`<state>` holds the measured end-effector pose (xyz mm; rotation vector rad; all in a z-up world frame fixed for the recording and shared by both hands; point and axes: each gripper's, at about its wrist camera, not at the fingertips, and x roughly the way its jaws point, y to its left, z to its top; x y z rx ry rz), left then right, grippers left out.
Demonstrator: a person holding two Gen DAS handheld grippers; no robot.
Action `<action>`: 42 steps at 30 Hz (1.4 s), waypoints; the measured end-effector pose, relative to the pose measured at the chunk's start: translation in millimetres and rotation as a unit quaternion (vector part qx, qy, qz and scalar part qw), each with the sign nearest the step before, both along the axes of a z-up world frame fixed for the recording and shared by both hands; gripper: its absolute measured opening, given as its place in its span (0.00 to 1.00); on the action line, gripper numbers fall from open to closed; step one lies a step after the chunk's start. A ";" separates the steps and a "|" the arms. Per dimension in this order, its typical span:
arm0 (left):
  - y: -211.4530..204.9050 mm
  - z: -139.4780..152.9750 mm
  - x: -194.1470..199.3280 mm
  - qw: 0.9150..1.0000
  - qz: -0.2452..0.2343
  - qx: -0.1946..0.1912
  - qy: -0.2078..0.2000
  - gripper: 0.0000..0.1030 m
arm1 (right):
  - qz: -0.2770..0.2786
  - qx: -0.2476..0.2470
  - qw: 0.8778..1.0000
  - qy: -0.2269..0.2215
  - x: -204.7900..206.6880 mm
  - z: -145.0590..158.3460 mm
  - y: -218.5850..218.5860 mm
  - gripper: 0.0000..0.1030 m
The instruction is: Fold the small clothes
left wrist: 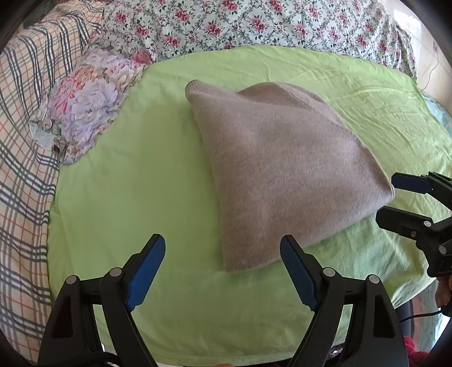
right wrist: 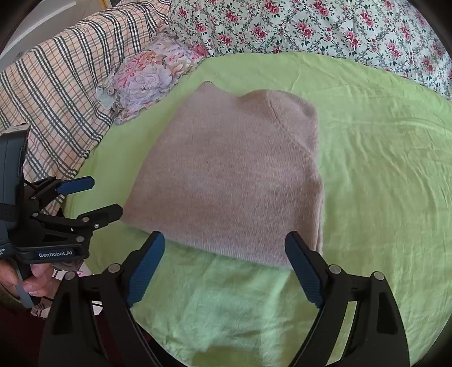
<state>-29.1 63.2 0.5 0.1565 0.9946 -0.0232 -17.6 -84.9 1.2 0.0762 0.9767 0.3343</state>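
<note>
- A folded beige knit sweater (left wrist: 276,166) lies in the middle of a light green sheet (left wrist: 127,197) spread over a bed.
- The left gripper (left wrist: 223,268) hovers at the sweater's near left corner, its blue-padded fingers spread wide and holding nothing.
- The right gripper (right wrist: 224,268) hangs over the sweater's near edge, likewise wide apart and empty; green sheet shows between its fingers.
- Seen from the left wrist camera, the right gripper's tips sit just beside the sweater's right corner; whether they touch the knit cannot be told.
- A purple-and-pink flowered pillow (left wrist: 84,104) lies near the sweater's far left corner, apart from it.
- A plaid quilt (left wrist: 25,158) borders the sheet on the left; a small-flowered cover (left wrist: 254,25) runs along the far side.
- Nothing rests on the sweater.
</note>
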 end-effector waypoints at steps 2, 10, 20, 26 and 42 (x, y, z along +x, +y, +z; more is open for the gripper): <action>-1.5 2.1 3.5 1.000 0.000 0.001 -0.003 0.81 | 0.002 0.002 1.000 0.000 4.0 1.6 -0.5 0.86; -2.1 6.8 17.2 1.000 0.007 -0.002 -0.006 0.82 | 0.010 -0.004 1.000 0.001 18.5 4.4 2.1 0.87; -7.8 9.9 27.1 1.000 0.007 -0.008 -0.007 0.83 | 0.021 -0.009 1.000 0.006 31.1 3.2 6.8 0.89; -11.5 12.3 31.0 1.000 0.012 -0.011 -0.011 0.83 | 0.024 -0.012 1.000 0.008 39.3 2.3 5.4 0.90; -12.7 14.1 39.1 1.000 0.016 -0.013 -0.012 0.83 | 0.023 -0.009 1.000 0.002 53.0 6.3 2.1 0.90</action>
